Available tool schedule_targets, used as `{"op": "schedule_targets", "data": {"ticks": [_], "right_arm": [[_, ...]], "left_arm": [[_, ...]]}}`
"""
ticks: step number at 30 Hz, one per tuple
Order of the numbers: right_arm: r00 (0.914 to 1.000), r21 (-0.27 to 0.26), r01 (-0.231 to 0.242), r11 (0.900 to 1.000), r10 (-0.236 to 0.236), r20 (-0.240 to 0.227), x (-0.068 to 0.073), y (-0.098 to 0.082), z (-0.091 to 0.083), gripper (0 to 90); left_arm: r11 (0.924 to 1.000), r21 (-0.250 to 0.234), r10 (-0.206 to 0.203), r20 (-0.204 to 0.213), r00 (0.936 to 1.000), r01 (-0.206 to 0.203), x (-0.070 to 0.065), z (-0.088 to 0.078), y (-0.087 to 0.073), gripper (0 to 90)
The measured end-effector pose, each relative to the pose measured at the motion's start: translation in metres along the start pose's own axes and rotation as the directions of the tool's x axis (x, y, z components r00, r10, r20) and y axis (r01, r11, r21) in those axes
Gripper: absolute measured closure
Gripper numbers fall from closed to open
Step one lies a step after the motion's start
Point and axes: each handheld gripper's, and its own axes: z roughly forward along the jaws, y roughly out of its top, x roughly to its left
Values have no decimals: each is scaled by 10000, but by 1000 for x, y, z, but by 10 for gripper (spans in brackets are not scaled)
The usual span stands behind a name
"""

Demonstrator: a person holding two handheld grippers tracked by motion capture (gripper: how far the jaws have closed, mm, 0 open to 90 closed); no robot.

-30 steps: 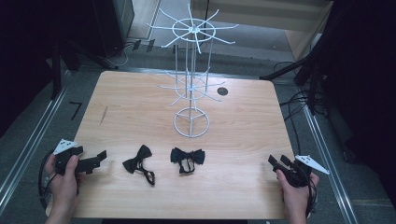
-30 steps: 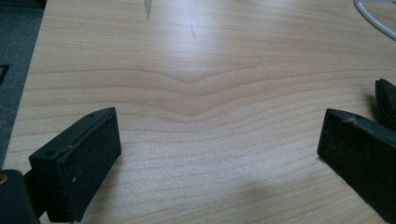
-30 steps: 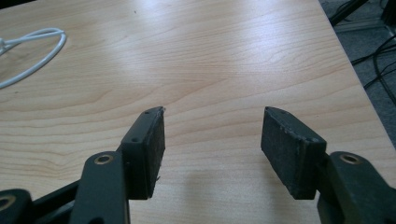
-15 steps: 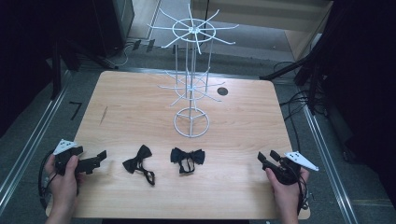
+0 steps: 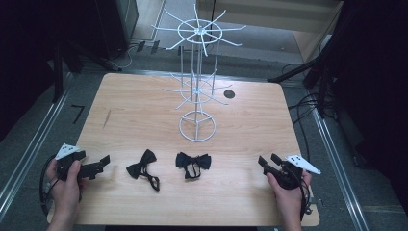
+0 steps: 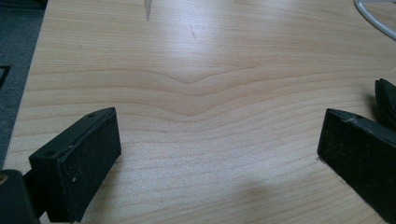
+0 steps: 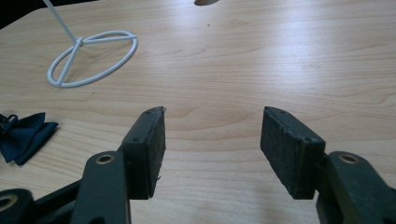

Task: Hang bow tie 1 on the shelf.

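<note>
Two black bow ties lie near the front of the wooden table [image 5: 144,115]: one [image 5: 142,169] at left with its strap trailing toward me, one [image 5: 193,161] at centre. My left gripper [image 5: 103,163] rests at the front left, pointing right toward the left bow tie, jaws wide open over bare wood [image 6: 219,154]. The edge of that bow tie [image 6: 386,99] shows past one pad. My right gripper [image 5: 268,160] is at the front right, open and empty [image 7: 212,135], with the centre bow tie [image 7: 24,134] off to its left.
A white wire display rack [image 5: 197,86] with a ring base [image 5: 197,127] and spoked arms stands at the table's middle back. Its base [image 7: 93,55] lies ahead of the right gripper. A dark round hole [image 5: 229,94] sits behind the rack. Cables and metal rails run on the floor around the table.
My right gripper has moved left along the front edge, toward the centre bow tie, with its jaws still open. The left gripper and both bow ties have stayed put.
</note>
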Motion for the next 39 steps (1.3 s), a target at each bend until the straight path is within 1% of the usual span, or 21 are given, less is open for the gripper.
{"op": "schedule_targets", "data": {"ticks": [4,8,12,19,22,26,32,35,39], "right_arm": [[9999,-24,152,9999,-152,-48,6,2,3,410],[9994,99,315,9995,-313,-150,12,3,7,410],[9987,44,448,9990,-447,-233,18,6,11,414],[9955,215,751,9969,-737,-600,33,9,20,415],[9939,242,792,9966,-771,-784,40,10,24,418],[9921,273,922,9954,-895,-875,46,13,29,420],[9915,313,848,9959,-812,-1015,55,19,36,423],[9898,275,898,9956,-862,-1131,60,21,42,426],[9871,302,1085,9936,-1041,-1213,65,28,47,426]], "left_arm": [[10000,-1,17,6,10000,-17,0,0,0,0],[10000,2,24,-6,10000,-24,0,0,0,0],[10000,40,40,-10,10000,-40,0,0,0,0],[10000,49,66,-33,10000,-65,-1,0,0,0],[10000,35,47,-16,10000,-47,-1,0,0,0],[10000,36,43,-9,10000,-43,-1,0,0,0],[10000,54,75,-44,10000,-75,-1,0,0,0],[10000,62,74,-39,10000,-74,-1,0,0,0],[10000,66,65,-28,10000,-65,-1,0,0,0]]}}
